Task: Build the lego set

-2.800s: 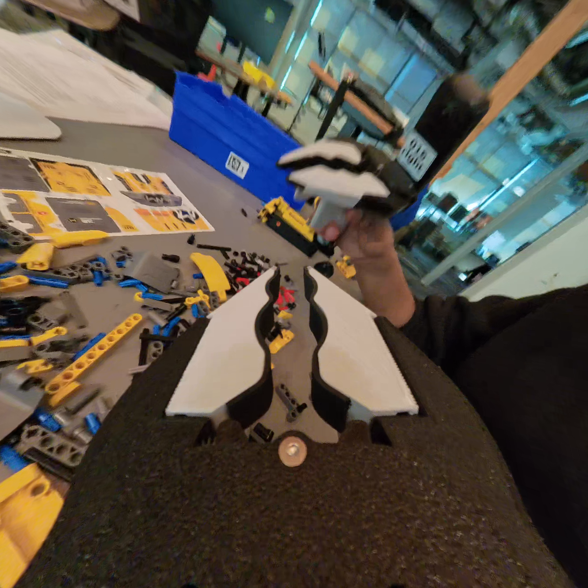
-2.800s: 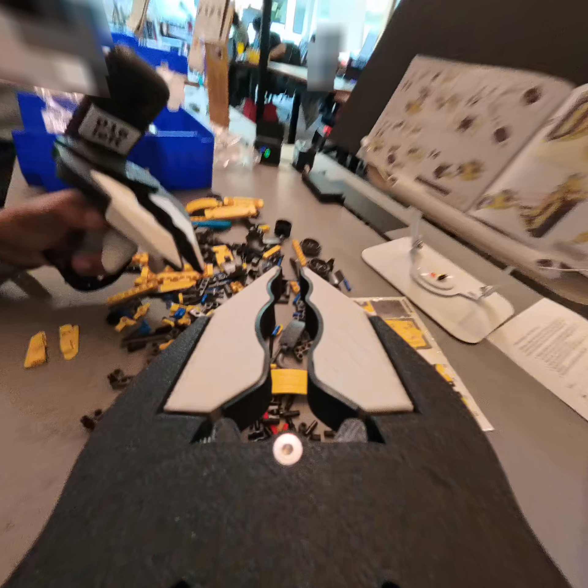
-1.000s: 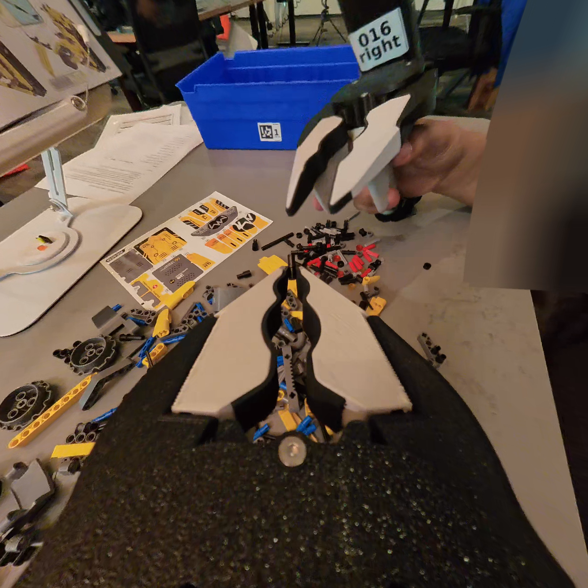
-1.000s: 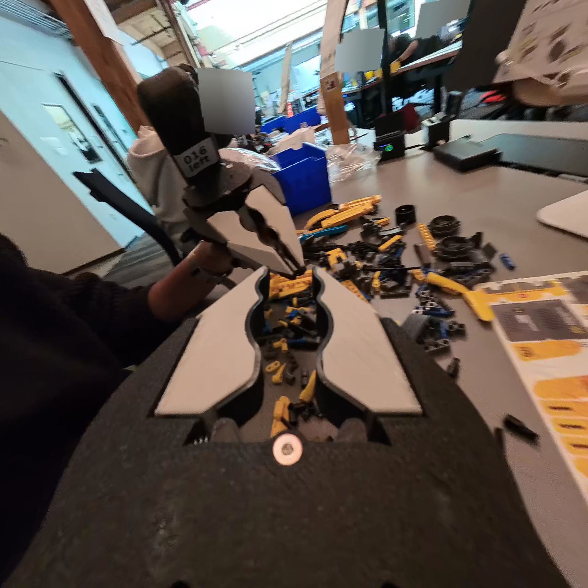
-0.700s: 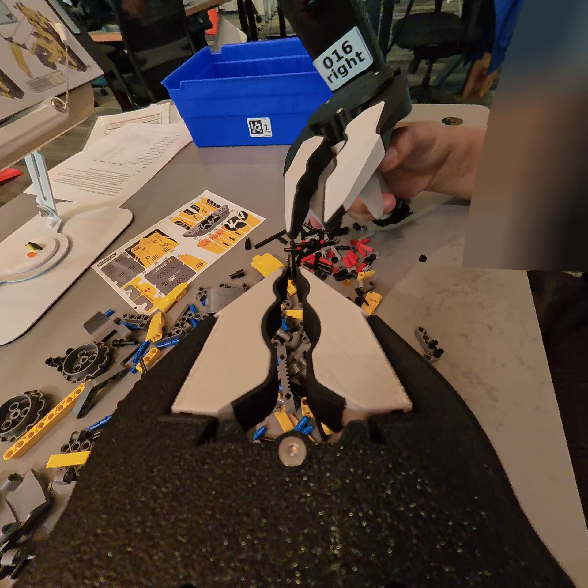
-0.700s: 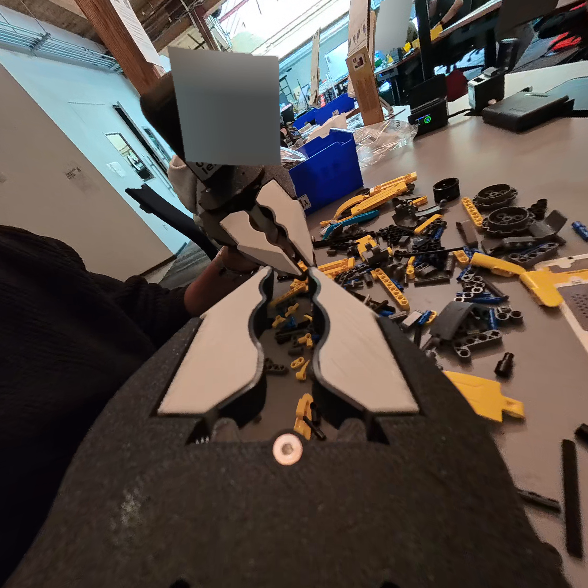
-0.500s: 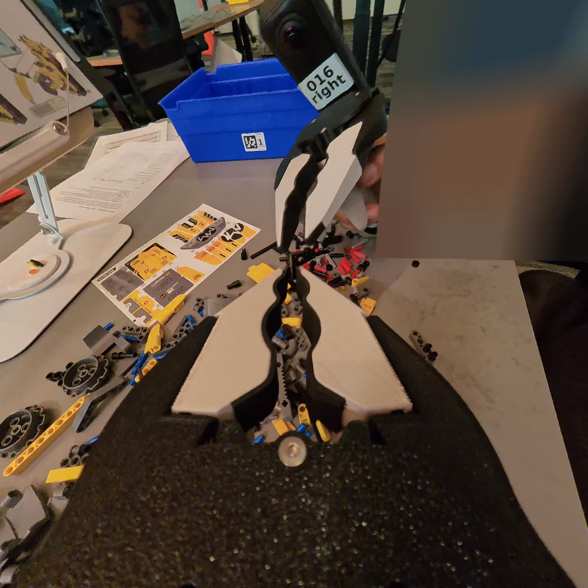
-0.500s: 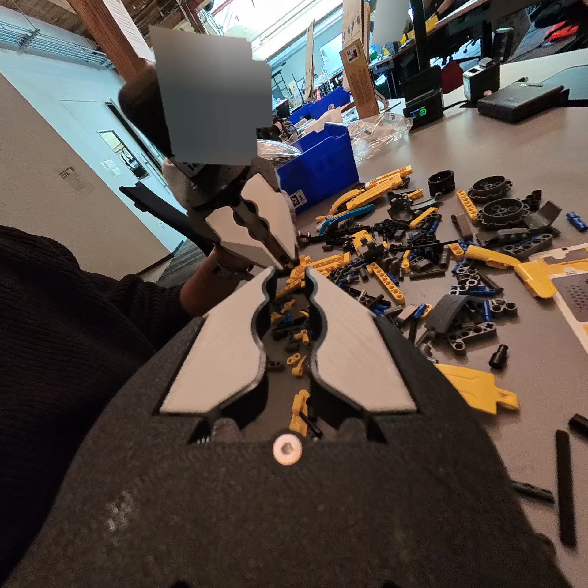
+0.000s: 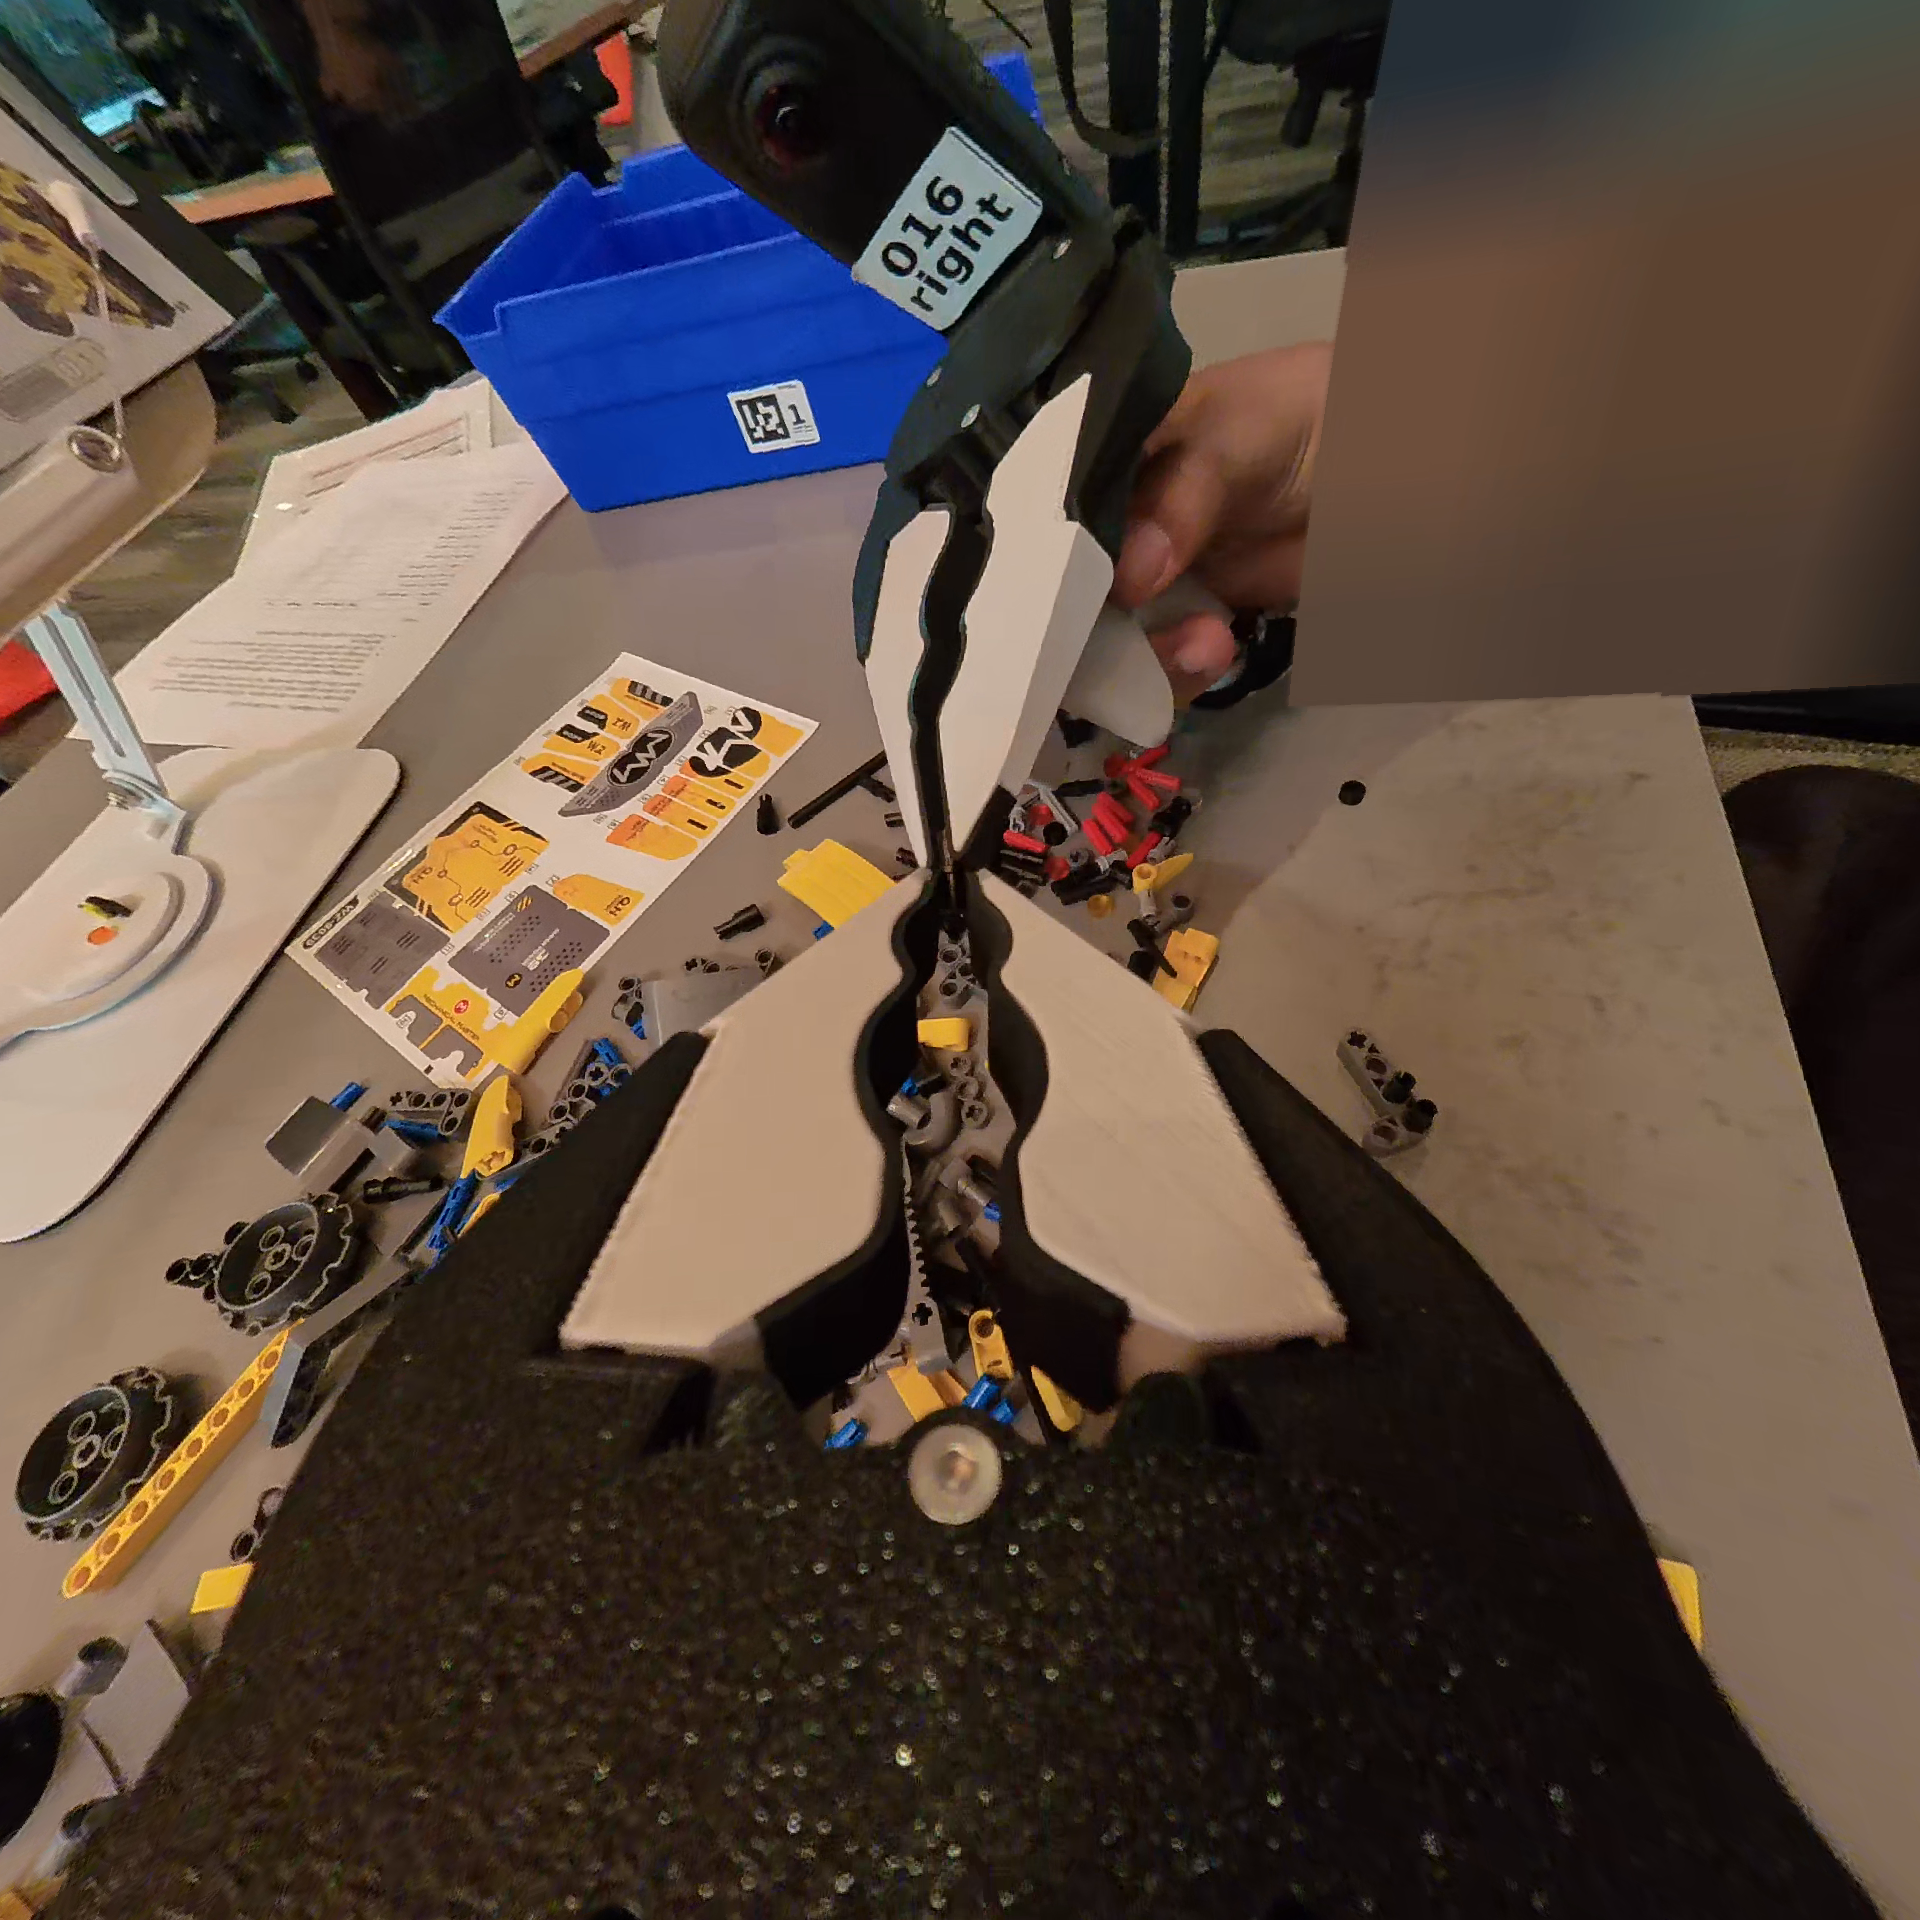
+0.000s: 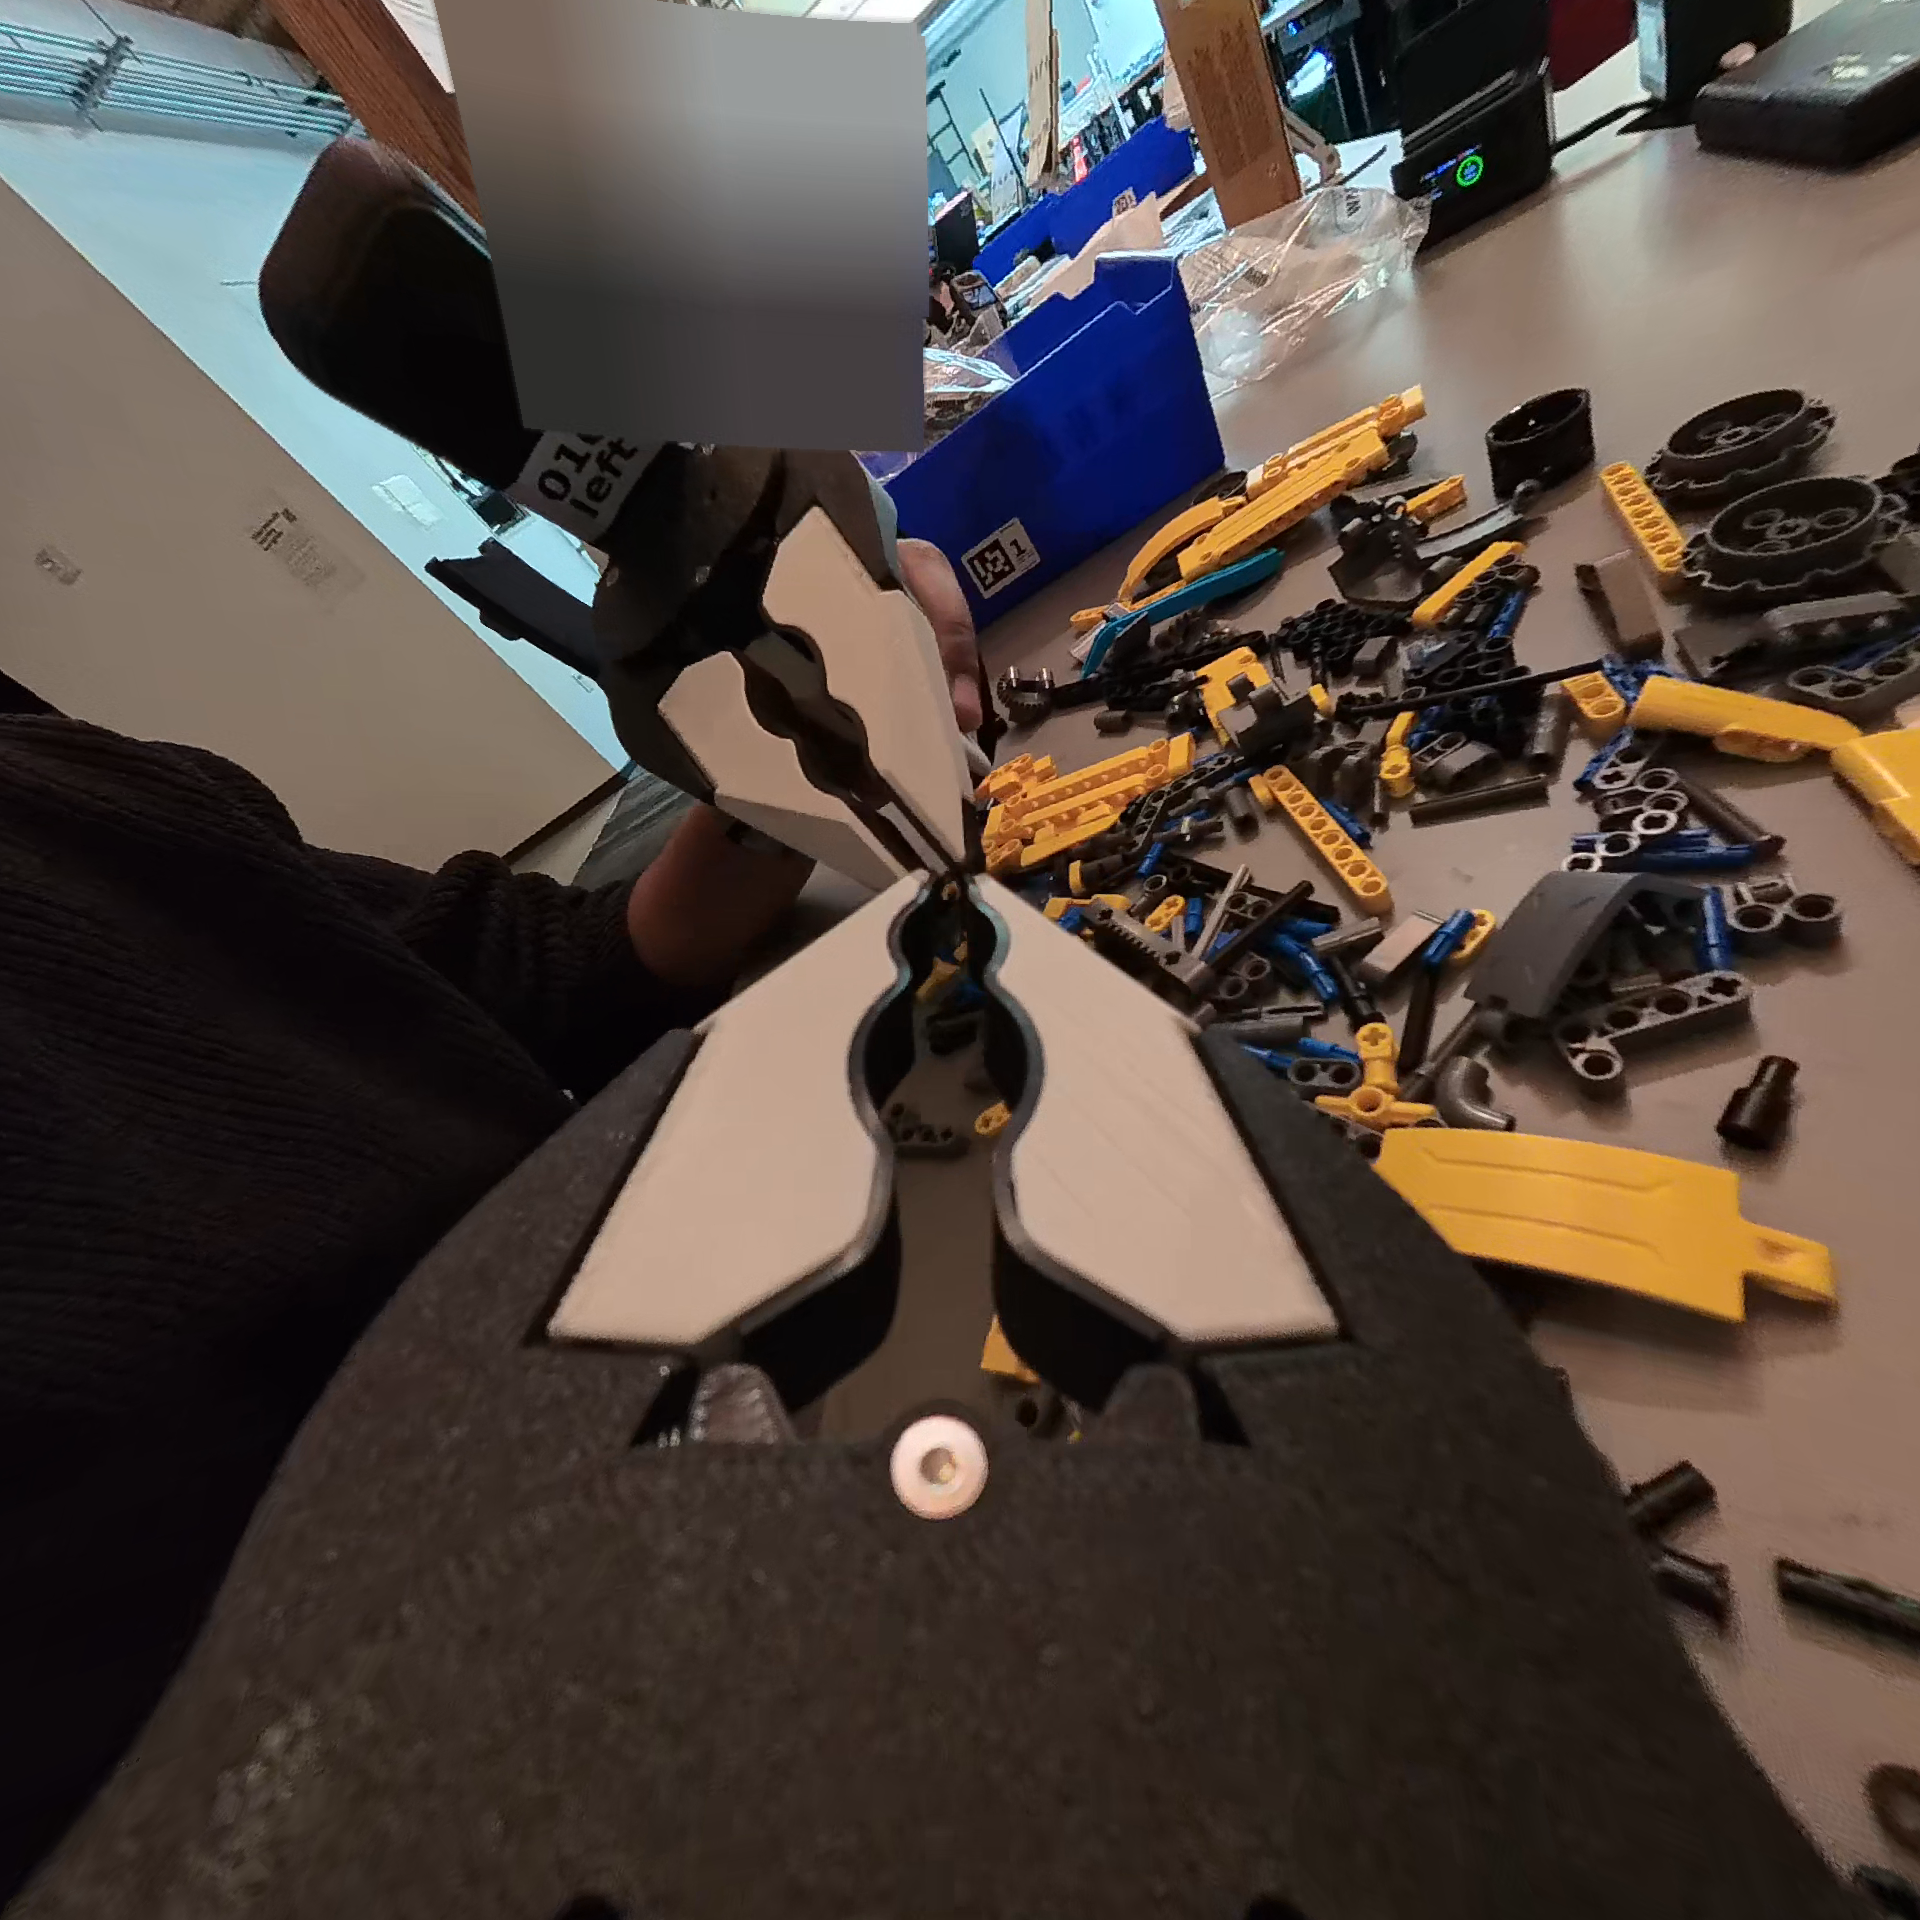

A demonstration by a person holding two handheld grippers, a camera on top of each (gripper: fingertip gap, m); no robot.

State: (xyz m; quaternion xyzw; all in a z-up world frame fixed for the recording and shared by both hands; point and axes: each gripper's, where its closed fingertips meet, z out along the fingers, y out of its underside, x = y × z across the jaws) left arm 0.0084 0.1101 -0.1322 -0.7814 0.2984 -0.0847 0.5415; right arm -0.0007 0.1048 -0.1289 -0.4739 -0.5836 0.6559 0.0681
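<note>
My left gripper (image 9: 948,894) and my right gripper (image 10: 948,891) meet tip to tip above the grey table (image 9: 1507,1039), each with its fingers drawn together to a narrow point. A small dark piece (image 10: 950,889) sits just where the four tips converge (too small for me to tell what it is, or which gripper pinches it). In the left wrist view, my right gripper comes down steeply from above, held by a hand (image 9: 1216,520), with a scatter of red and black pins (image 9: 1101,831) on the table right behind its tips. A sticker sheet (image 9: 551,873) lies to the left, and a blue bin (image 9: 665,343) stands farther back. In the right wrist view, a spread of yellow, black and blue building pieces (image 10: 1455,748) covers the table to the right; a curved yellow panel (image 10: 1579,1216) lies just beside my right finger.
</note>
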